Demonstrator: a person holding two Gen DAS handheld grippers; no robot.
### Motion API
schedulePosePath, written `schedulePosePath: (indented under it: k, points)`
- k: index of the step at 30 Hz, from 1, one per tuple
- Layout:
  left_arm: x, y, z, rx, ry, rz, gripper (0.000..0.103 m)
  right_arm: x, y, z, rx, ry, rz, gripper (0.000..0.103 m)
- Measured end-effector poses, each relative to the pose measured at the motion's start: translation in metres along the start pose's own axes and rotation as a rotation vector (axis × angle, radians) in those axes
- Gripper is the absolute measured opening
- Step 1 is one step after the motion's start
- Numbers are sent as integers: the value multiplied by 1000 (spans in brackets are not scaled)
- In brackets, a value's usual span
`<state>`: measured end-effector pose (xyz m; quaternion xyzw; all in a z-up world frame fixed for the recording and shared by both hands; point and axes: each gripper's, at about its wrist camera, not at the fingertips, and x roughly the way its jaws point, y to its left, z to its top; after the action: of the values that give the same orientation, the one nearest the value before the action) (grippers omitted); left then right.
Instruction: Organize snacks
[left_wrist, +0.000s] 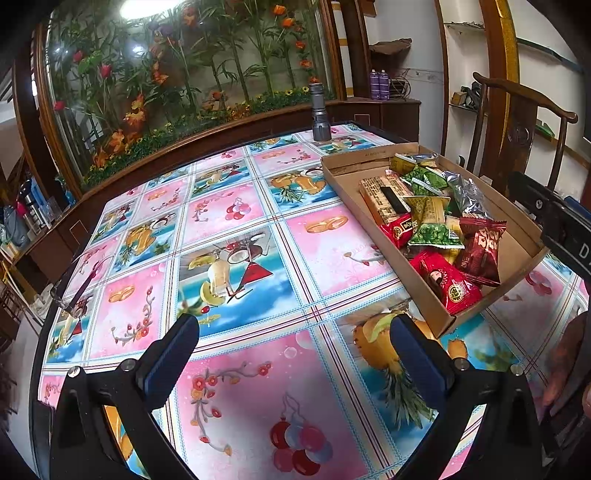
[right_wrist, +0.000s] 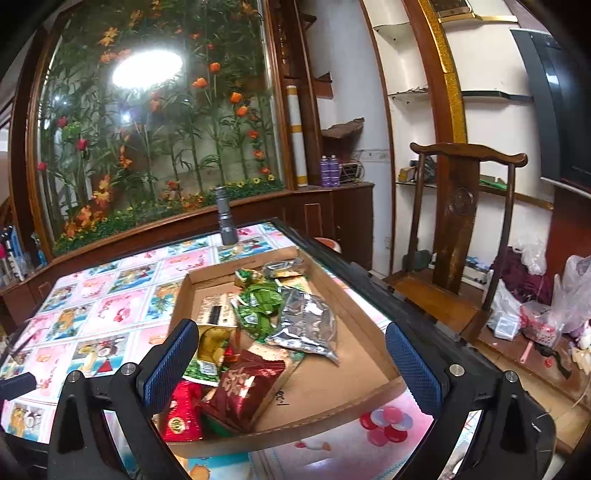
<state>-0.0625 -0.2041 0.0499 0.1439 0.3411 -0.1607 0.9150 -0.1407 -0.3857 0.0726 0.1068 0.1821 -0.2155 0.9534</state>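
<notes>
We are holding the left gripper (left_wrist: 295, 354) wide open and empty over the tablecloth (left_wrist: 236, 258); the right gripper (right_wrist: 291, 356), equally wide and gripping nothing, is hovering above the tray (right_wrist: 354, 354), where the snacks (right_wrist: 258, 332) are lying heaped; beyond, a flashlight (right_wrist: 225, 216) is standing upright
</notes>
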Motion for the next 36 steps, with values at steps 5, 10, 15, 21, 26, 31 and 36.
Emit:
schedulePosePath:
  k: [5, 10, 15, 21, 26, 31, 36]
  points:
    - [-1, 0, 0, 0, -3, 4, 103, 6, -9, -2, 64, 31, 31, 102]
    - [-2, 1, 1, -1, -5, 8, 103, 3, -14, -2, 110, 12, 35, 102]
    - [-3, 2, 1, -9, -11, 7, 103, -3, -8, -3, 88, -8, 32, 102]
    - [-9, 15, 1, -36, -40, 48, 103, -9, 17, -3, 13, 0, 57, 102]
    - [-11, 37, -2, -74, -45, 68, 103, -13, 42, -4, -21, 15, 123, 102]
    - [-17, 62, -12, -112, -48, 97, 103, -20, 76, -10, -101, 33, 162, 102]
    - [-21, 87, -21, -155, -43, 127, 103, -17, 106, -16, -145, 80, 223, 102]
